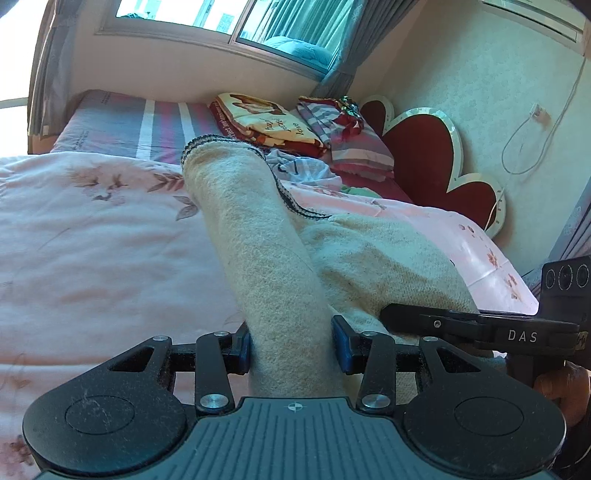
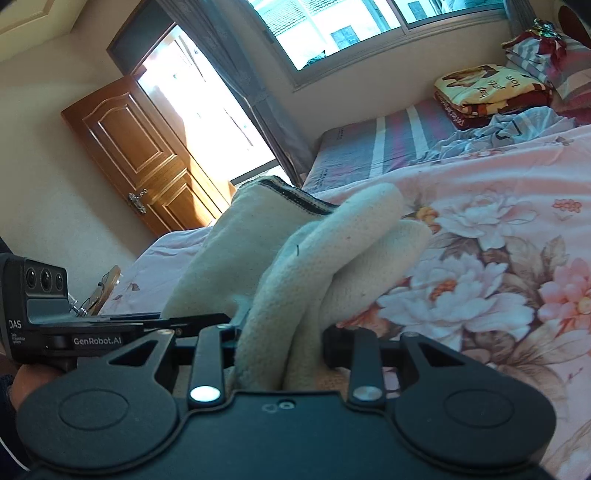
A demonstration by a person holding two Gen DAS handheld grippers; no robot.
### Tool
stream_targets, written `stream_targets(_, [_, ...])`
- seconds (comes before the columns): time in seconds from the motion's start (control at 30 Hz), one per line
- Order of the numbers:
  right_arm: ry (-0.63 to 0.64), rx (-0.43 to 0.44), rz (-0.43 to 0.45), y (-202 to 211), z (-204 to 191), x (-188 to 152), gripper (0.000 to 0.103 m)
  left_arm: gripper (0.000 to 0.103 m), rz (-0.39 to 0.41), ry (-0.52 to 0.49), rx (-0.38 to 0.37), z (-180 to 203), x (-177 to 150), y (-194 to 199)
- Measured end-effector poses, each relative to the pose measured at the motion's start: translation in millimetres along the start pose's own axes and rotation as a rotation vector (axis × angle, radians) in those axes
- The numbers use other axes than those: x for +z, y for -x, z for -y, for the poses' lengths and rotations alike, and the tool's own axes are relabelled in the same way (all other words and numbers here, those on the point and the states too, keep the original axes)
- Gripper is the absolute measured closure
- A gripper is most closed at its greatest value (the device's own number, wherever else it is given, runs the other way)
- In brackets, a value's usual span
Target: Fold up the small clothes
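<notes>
A cream knitted sock (image 1: 255, 236) with a dark striped cuff (image 1: 221, 140) runs up from between the jaws of my left gripper (image 1: 293, 349), which is shut on it. Its other part (image 1: 384, 266) bulges to the right, where my right gripper (image 1: 476, 326) reaches in from the side. In the right wrist view the same cream sock (image 2: 314, 266) is bunched in folds between the jaws of my right gripper (image 2: 280, 350), which is shut on it. My left gripper (image 2: 110, 328) shows at the left there. Both hold the sock above the pink floral quilt (image 2: 498, 258).
The bed has a striped sheet (image 1: 147, 125) at its far end, folded blankets (image 1: 266, 122) and crumpled clothes (image 1: 303, 166) by a red heart-shaped headboard (image 1: 424, 147). A wooden door (image 2: 140, 158) stands open left of the bed. A window (image 2: 351, 26) is beyond.
</notes>
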State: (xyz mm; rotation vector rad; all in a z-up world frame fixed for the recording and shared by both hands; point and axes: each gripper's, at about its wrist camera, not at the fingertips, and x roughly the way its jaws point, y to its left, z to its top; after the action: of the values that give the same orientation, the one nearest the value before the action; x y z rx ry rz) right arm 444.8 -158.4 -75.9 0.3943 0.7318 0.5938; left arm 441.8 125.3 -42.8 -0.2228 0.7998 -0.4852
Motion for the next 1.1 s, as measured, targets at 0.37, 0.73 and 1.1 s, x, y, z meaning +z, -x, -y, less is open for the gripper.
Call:
stream_targets(0.37, [0.007,0.075,-0.135,-78,-76,-54,0.072,0.060,-0.029,0.128,0.065,-109,-70,67])
stream_targets(0.73, [-0.230,0.094,-0.165,-86,-29,-91,0.068,0.029,0.038,0.216,0.114,-132,-122,55])
stream_targets(1.1, [0.046,-0.031,0.008,-27,-73,-58,0.062,0.029,0.158,-0.022,0.172,-93,-89,99])
